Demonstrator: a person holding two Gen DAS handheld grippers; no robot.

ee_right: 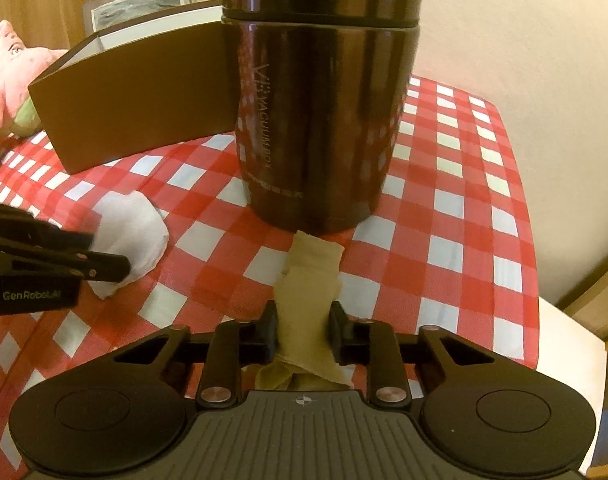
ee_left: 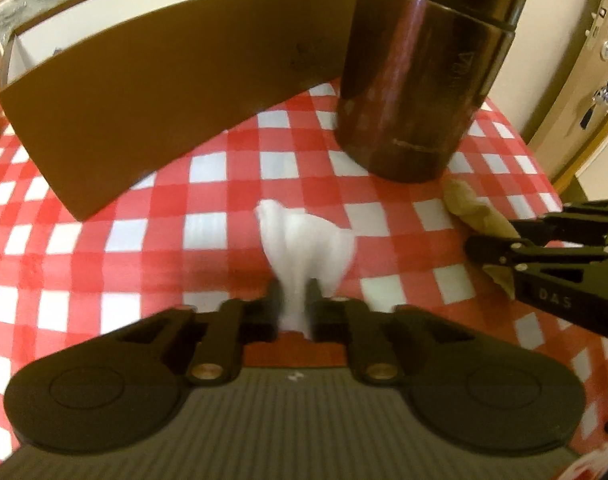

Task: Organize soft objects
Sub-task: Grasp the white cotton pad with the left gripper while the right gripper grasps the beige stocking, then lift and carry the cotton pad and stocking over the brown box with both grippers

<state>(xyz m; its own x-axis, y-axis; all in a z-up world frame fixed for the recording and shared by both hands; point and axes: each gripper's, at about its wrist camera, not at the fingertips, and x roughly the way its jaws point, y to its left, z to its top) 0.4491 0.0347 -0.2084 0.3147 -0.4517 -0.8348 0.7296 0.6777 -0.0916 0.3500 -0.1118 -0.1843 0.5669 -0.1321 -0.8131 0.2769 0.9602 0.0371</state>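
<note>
A: Where are the soft things?
B: 2 of them lie mid-table on the checked cloth (ee_left: 208, 200). The white cloth (ee_left: 304, 236) is pinched in the left gripper (ee_left: 294, 300); its near end is hidden between the fingers and the whole piece is blurred.
A: And the tan one?
B: The tan cloth (ee_right: 307, 292) is pinched in the right gripper (ee_right: 302, 320), its far tip just touching the flask's (ee_right: 319, 112) foot. Its near end bunches under the gripper body, hard to read.
A: What stands behind?
B: The dark flask, top cut off in both views, and a brown box (ee_left: 156, 80) toward the table's far left edge. The box's inside is mostly hidden by its wall.
A: Anything else soft?
B: A pink plush (ee_right: 12, 76) beyond the box at the far left edge, partly hidden behind it. A framed picture (ee_right: 144, 0) leans on the wall.
</note>
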